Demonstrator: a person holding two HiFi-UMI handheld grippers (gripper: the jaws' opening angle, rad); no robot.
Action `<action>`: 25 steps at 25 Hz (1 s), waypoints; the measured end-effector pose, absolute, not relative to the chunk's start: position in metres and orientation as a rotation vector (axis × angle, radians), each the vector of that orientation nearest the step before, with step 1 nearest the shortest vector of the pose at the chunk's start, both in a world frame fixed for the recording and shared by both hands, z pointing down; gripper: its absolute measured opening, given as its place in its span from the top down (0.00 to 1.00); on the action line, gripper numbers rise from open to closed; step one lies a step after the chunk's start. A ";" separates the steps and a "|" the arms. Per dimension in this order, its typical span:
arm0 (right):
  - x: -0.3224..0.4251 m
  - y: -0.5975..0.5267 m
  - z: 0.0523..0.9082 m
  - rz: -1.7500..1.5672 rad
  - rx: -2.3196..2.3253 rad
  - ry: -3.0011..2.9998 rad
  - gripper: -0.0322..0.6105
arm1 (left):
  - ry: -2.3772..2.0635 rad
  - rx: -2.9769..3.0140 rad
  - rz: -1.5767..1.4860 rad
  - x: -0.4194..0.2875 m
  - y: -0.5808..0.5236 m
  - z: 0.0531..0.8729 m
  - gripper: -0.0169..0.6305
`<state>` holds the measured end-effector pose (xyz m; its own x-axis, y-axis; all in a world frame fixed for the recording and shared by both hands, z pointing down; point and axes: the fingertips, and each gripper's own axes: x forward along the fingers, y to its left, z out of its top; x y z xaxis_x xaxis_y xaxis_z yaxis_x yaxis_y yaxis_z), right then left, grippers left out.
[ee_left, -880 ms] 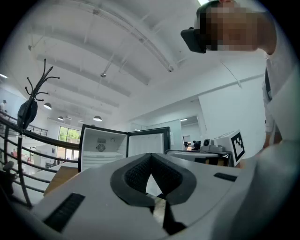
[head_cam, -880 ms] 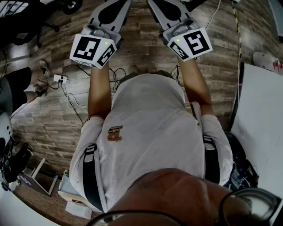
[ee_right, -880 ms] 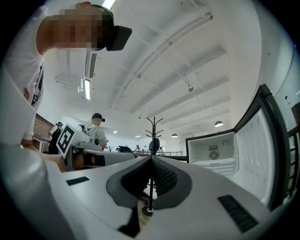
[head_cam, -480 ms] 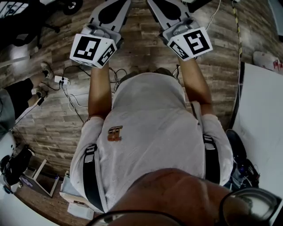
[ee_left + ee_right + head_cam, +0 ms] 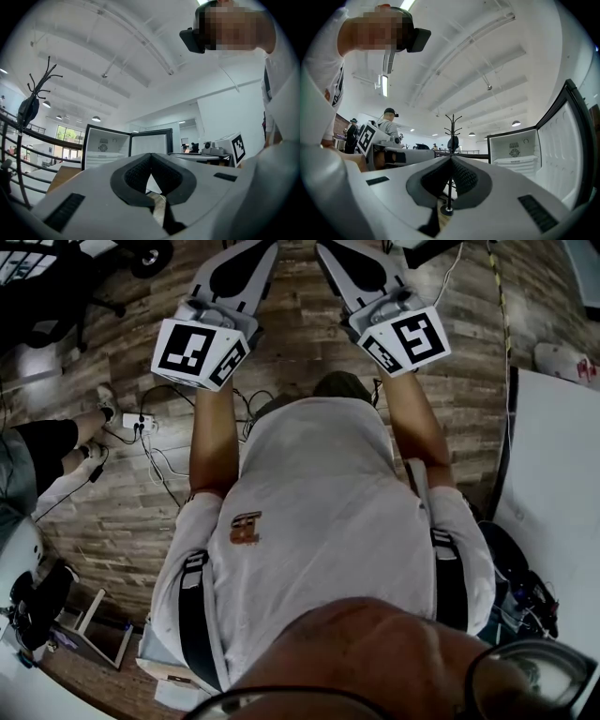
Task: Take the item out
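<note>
**Both grippers held level before the open fridge**

In front of the chest, in the head view, both forearms reach forward with the elbows bent and kept near the body. Each hand carries its gripper almost level above the wooden floor [image 5: 309, 352]. The left gripper [image 5: 242, 263] and the right gripper [image 5: 349, 261] are side by side but apart, and their marker cubes face up toward my camera.

In the left gripper view I see the fingers [image 5: 140, 171] of the left gripper [image 5: 151, 157] together at the tips, with nothing between them. In the right gripper view the right gripper [image 5: 451, 159] is the same: fingers [image 5: 464, 176] closed, holding nothing.

The small fridge [image 5: 105, 147] stands ahead, well apart from both grippers, with its door [image 5: 150, 143] swung wide open. The right gripper sees this fridge [image 5: 515, 150] to its right, the door [image 5: 562, 140] near the picture's edge. The inside looks white with a shelf, but the item I cannot make out in any view.

A coat stand [image 5: 451, 126] stands straight ahead of the right gripper, far behind.
</note>
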<state>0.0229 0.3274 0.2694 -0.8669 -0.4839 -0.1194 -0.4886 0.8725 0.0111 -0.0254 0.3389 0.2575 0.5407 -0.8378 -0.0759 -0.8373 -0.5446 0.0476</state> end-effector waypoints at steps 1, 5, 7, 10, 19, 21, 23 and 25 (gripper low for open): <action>0.026 0.338 0.270 0.061 -0.771 2.929 0.90 | -1.490 2.757 -0.141 -0.023 0.349 0.257 0.95; 0.031 0.359 0.274 0.060 -0.797 2.925 0.90 | -1.480 2.764 -0.140 -0.021 0.372 0.260 0.95; 0.025 0.356 0.276 0.070 -0.812 2.930 0.90 | -1.480 2.763 -0.135 -0.030 0.370 0.261 0.95; 0.013 0.342 0.275 0.092 -0.827 2.937 0.90 | -1.490 2.765 -0.127 -0.045 0.358 0.259 0.95; -0.016 0.273 0.289 0.147 -0.846 2.950 0.90 | -1.531 2.776 -0.082 -0.074 0.296 0.270 0.95; -0.025 0.250 0.292 0.154 -0.846 2.954 0.90 | -1.536 2.779 -0.081 -0.081 0.274 0.272 0.95; -0.034 0.225 0.295 0.167 -0.853 2.963 0.90 | -1.539 2.780 -0.085 -0.088 0.249 0.274 0.95; -0.041 0.199 0.299 0.180 -0.860 2.976 0.90 | -1.542 2.775 -0.094 -0.095 0.221 0.277 0.95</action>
